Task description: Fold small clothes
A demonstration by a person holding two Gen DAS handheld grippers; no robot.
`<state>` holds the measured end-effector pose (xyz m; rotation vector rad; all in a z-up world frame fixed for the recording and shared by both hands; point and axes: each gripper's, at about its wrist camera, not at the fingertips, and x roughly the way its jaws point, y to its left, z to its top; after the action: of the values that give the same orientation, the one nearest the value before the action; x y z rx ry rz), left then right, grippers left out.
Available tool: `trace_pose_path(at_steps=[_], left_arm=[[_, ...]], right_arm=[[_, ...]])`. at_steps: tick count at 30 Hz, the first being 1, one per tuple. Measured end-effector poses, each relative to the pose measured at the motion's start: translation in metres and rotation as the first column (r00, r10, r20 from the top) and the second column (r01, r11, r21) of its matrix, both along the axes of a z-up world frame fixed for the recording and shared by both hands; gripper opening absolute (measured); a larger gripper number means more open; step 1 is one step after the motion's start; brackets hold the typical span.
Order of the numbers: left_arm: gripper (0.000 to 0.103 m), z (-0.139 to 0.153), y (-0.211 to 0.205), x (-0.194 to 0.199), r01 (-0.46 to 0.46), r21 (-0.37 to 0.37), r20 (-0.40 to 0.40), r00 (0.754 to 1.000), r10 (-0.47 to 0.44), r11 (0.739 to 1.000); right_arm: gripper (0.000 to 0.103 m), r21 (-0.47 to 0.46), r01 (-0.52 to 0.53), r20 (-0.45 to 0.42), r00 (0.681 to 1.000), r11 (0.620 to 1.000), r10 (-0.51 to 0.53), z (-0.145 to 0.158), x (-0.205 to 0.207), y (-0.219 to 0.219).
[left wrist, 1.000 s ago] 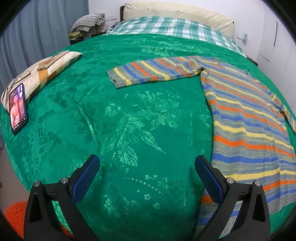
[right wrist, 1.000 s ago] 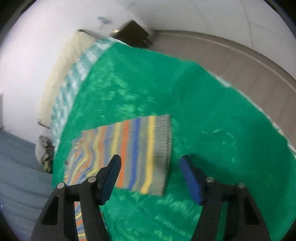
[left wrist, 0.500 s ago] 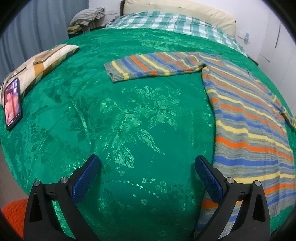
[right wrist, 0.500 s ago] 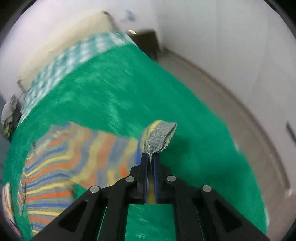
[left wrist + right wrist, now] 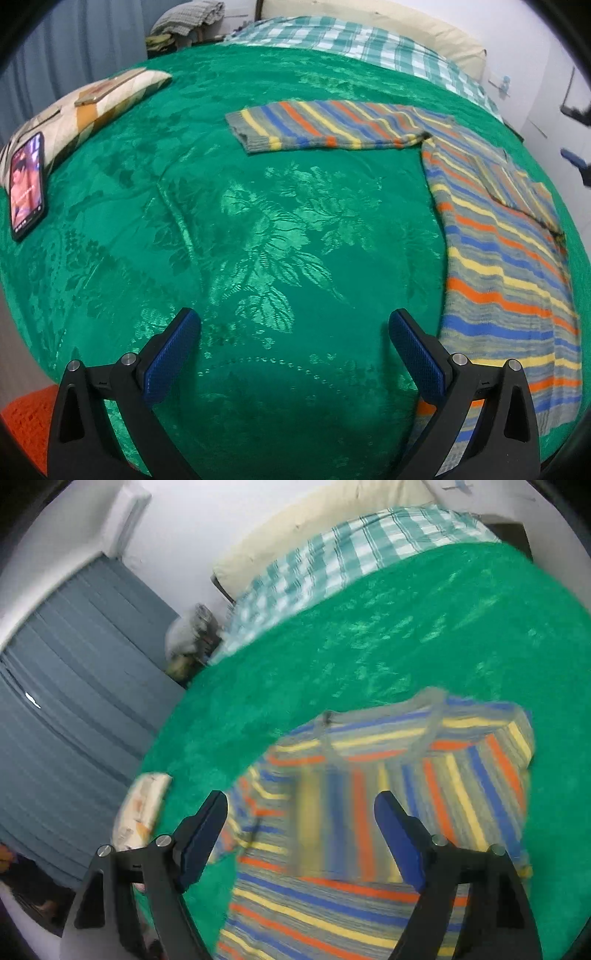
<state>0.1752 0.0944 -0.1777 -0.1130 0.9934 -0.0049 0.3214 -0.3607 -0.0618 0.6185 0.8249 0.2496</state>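
1. The sweater lies flat on the green bedspread, at the right of the left wrist view, beside the left gripper.
2. In the right wrist view it lies under the right gripper.
3. Both grippers hover with jaws apart, holding nothing.
4. Striped knit; one sleeve stretches toward upper centre, the other is folded over the body.

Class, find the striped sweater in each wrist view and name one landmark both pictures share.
Left wrist: striped sweater fills the right side, one sleeve stretched leftward.
Right wrist: striped sweater lies lower centre, beyond the open jaws.
Shared landmark: checked bedding at the bed's head.
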Motion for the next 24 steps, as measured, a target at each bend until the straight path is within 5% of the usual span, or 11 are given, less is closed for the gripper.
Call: trace_pose_path(at_steps=[3, 10, 18, 24], left_arm=[[0.102, 0.002, 0.004, 0.003, -0.006, -0.034, 0.001, 1.000, 0.006, 0.999], [0.102, 0.004, -0.001, 0.003, 0.012, -0.037, 0.004, 1.000, -0.012, 0.999], [0.102, 0.000, -0.011, 0.002, 0.028, 0.010, 0.010, 1.000, -0.029, 1.000], [0.103, -0.016, -0.021, 0.004, 0.054, 0.086, -0.022, 0.998, -0.052, 0.995]], right_arm=[[0.082, -0.011, 0.057, 0.020, 0.998, 0.998, -0.056, -0.005, -0.016, -0.018], [0.082, -0.236, 0.215, -0.051, 0.971, 0.948, -0.233, -0.027, -0.116, -0.085], [0.082, -0.551, 0.215, -0.066, 0.952, 0.806, -0.299, -0.063, -0.243, -0.078], [0.088, -0.680, 0.268, -0.023, 0.922, 0.683, -0.385, -0.091, -0.287, -0.077]])
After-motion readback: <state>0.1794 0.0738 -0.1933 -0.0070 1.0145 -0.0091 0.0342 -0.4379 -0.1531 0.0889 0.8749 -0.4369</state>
